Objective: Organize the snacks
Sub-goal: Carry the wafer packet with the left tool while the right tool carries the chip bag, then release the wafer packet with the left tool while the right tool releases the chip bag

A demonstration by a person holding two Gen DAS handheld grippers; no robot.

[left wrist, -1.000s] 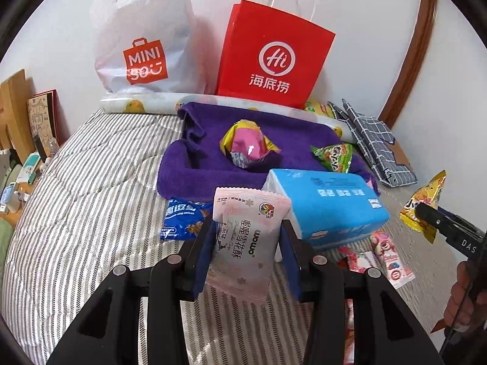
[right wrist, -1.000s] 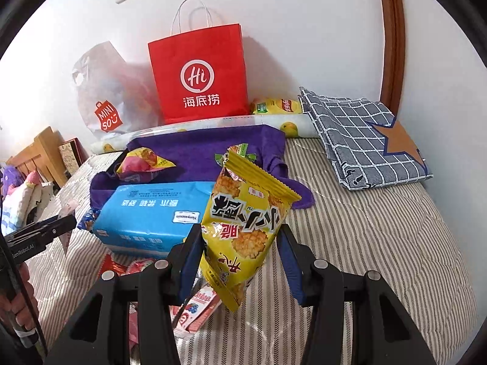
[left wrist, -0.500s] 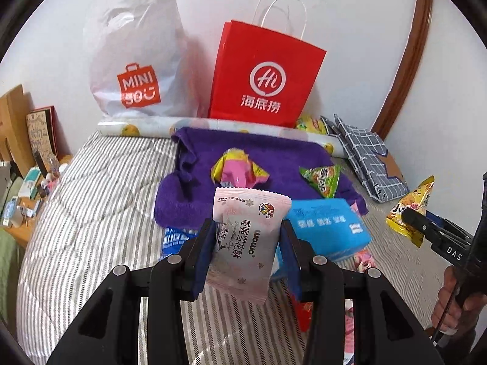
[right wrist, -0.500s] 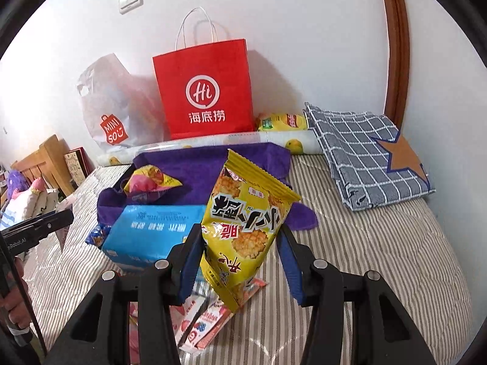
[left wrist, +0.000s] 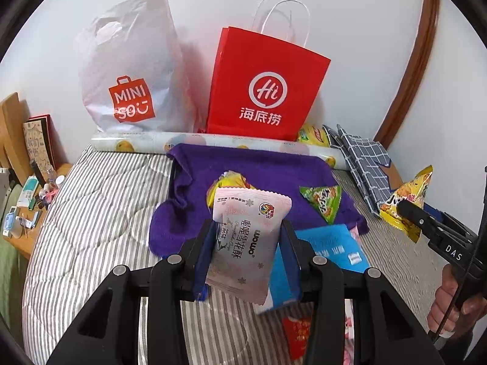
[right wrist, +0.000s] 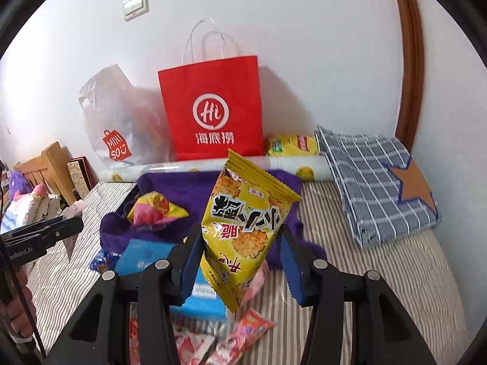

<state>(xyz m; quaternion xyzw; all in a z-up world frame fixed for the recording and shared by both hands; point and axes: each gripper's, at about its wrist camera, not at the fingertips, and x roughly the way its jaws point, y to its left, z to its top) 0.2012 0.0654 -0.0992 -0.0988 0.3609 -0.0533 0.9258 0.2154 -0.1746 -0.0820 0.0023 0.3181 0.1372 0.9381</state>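
Observation:
My left gripper [left wrist: 246,258] is shut on a pale pink snack packet [left wrist: 246,240], held upright above the striped bed. In the right wrist view my right gripper [right wrist: 240,258] is shut on a yellow rice-cracker bag [right wrist: 243,222], also lifted off the bed. That same yellow bag [left wrist: 406,205] shows at the right edge of the left wrist view, in the other gripper. A red paper bag [left wrist: 264,88] [right wrist: 213,109] and a white plastic bag [left wrist: 127,70] [right wrist: 118,121] stand against the far wall. A yellow-pink packet [right wrist: 155,206] and a green packet [left wrist: 322,200] lie on the purple towel [left wrist: 264,167].
A blue tissue pack [left wrist: 331,243] [right wrist: 146,258] and several red-pink packets [right wrist: 243,331] lie on the bed below the grippers. A checked blue cloth [right wrist: 374,182] lies at the right, a patterned roll [left wrist: 134,144] along the wall, and a cluttered wooden bedside shelf [left wrist: 21,200] stands at the left.
Both grippers have risen and drawn back from the bed with their packets still held. The towel and tissue pack now sit lower and smaller in both views.

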